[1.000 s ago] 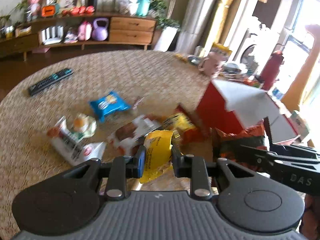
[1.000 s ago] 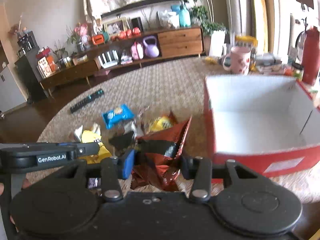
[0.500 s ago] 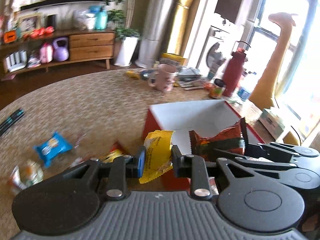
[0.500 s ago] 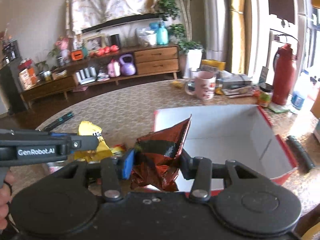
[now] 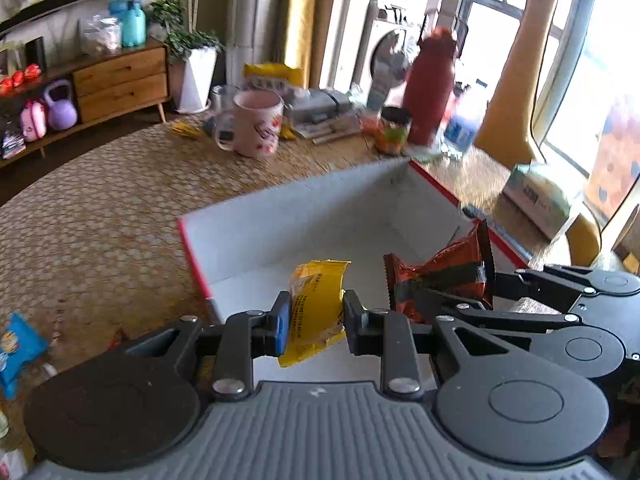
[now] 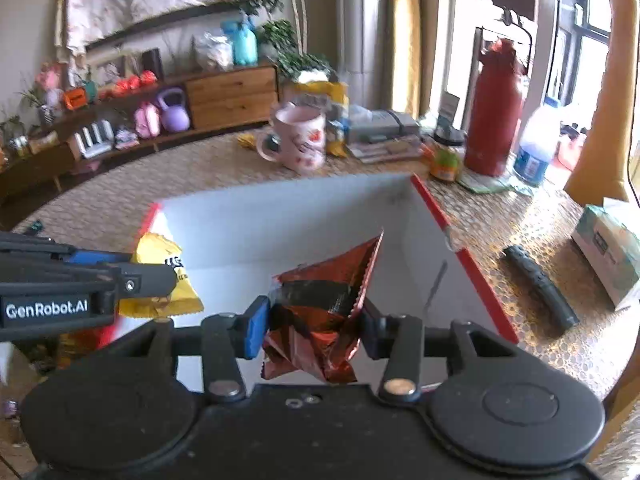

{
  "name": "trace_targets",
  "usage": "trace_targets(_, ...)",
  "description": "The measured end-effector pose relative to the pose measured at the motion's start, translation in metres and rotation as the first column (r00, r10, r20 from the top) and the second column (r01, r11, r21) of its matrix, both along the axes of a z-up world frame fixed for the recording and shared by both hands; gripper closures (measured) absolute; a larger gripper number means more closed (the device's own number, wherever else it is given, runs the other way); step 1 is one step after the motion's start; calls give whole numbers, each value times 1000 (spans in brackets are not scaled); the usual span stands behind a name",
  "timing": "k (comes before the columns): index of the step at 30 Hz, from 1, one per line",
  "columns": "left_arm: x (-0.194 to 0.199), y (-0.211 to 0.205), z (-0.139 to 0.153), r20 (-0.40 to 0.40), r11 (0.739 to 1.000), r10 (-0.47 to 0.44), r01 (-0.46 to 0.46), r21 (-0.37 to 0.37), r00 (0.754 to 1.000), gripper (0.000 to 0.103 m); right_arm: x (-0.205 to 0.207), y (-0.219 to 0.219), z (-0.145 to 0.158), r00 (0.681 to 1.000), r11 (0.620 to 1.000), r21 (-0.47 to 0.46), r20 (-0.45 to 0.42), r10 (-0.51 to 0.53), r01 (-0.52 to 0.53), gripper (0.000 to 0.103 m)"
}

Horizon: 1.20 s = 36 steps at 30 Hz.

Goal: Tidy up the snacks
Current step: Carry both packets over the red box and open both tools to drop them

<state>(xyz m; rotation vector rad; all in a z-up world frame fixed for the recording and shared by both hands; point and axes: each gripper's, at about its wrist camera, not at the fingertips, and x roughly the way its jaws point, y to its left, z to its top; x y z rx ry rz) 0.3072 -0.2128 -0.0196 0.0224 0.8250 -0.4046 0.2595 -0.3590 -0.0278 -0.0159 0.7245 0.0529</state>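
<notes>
My left gripper (image 5: 314,322) is shut on a yellow snack packet (image 5: 316,300) and holds it above the near left part of the red box (image 5: 192,256) with a white inside. My right gripper (image 6: 314,330) is shut on a crinkled red-orange snack bag (image 6: 324,308) above the same box (image 6: 476,280). The right gripper and its bag (image 5: 444,272) show at the right of the left wrist view. The left gripper with the yellow packet (image 6: 164,280) shows at the left of the right wrist view. The box looks empty inside.
A blue snack packet (image 5: 16,352) lies on the woven mat at the left. Beyond the box stand a pink mug (image 6: 300,140), a red thermos (image 6: 494,120), a small jar (image 6: 446,160) and a plastic bottle (image 6: 536,148). A black cylinder (image 6: 540,292) and a tissue box (image 6: 608,252) lie right of the box.
Both grippers have carried their packets from the snack pile on the mat rightward and forward to above the open box. Both stay shut on their packets.
</notes>
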Motion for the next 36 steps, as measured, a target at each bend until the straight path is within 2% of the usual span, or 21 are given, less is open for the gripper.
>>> trace_targets(11,31,-36,-47,-119,996,-30,40,84,992,77,17,-17,-28,996,999,-45,-81,-32,29,57)
trace_targets(17,31,-48,-53,-120,990,-57,72,119,991,76,19,-22,-32,995,998,-55,-95,-38,33,54)
trace_targets(19,31,-49,-53,-115,989,-56,70,128,992,76,18,-23,-32,995,998,-58,-92,-32,26,50)
trace_targets(21,32,-47,-52,-114,989,-45,60,134,992,73,14,-23,-30,996,997,-65,-85,-36,30,39)
trace_targets(24,29,-43,-49,-103,991,-45,58,122,994,65,13,-28,-27,997,998,-54,-73,-27,23,36)
trace_targets(26,26,-39,-45,-91,993,-32,43,114,995,51,8,-29,-23,998,998,-54,-62,-24,20,34)
trace_targets(28,23,-33,-40,-80,996,-22,29,90,997,45,4,-31,-18,998,998,-50,-51,-26,23,30)
trace_targets(33,8,-22,-24,-47,998,-16,19,55,999,44,-12,-31,-5,1000,999,-31,-21,-9,8,21)
trace_targets(36,-5,-13,-11,-15,999,0,1,40,1000,36,-24,-27,6,1000,1000,-22,9,11,-11,18)
